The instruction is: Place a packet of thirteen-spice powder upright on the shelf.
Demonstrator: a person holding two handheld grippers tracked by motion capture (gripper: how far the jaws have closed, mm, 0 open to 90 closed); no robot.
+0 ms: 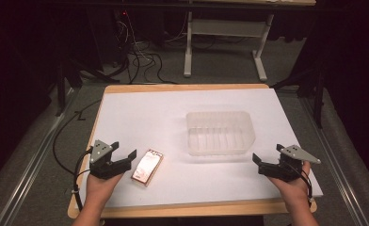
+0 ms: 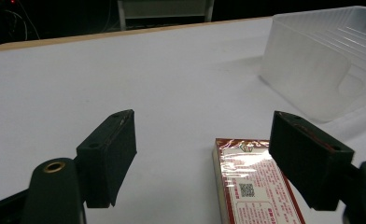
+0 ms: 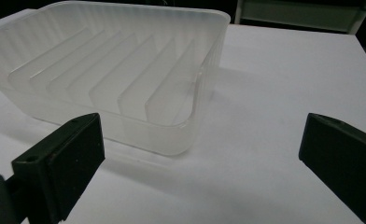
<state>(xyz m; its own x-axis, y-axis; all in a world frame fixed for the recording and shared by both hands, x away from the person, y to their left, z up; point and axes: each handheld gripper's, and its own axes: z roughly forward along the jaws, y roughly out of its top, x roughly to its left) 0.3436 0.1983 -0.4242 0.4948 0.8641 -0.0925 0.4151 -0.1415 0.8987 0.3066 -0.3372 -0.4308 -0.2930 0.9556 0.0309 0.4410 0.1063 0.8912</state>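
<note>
Two open grippers [image 1: 124, 154] [image 1: 266, 160] beside packet [image 1: 147, 166]

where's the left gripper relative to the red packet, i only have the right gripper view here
Observer: In the high view the left gripper sits just left of the red packet, which lies flat on the white table.
Operator: is it gripping it yet
Observer: No. The left gripper view shows its jaws open, with the packet's near end by one jaw and nothing pressed.
Operator: how far is the packet from the clear tray i'm looking at
Observer: The clear tray stands apart from it, up and to the right in the high view, with bare table between them.
Operator: and my right gripper
Observer: The right gripper is open, just right of the tray's near corner, holding nothing.
</note>
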